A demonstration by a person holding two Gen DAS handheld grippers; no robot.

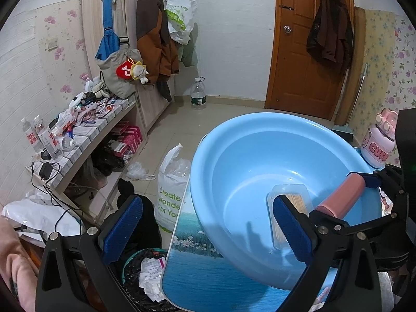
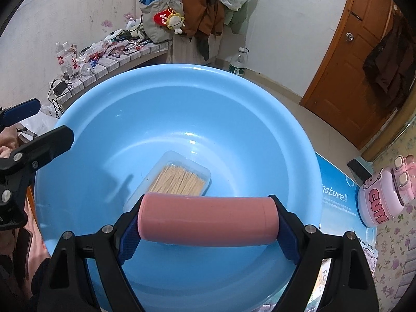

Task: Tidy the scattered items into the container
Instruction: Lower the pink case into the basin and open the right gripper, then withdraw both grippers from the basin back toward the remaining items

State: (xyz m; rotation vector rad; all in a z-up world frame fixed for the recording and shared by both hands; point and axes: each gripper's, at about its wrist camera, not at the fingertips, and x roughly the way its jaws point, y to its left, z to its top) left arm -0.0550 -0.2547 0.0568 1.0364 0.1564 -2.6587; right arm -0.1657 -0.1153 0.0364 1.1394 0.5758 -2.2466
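Holding pink cylinder [image 2: 208,219] end to end — right gripper [image 2: 208,223] over blue basin [image 2: 182,98].
Clear toothpick box [image 2: 179,179] lies on basin floor; left gripper [image 1: 208,228] fingers wide, empty — basin on bench [image 1: 197,280].

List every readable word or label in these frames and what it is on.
"Create Wonde For Yo", cut off: white plastic bag on the floor.
"CUTE": pink bottle.
"nature!!": blue table mat; the small print under it is too blurred.
Red characters on the clear bottles and the shelf boxes: too small to read.
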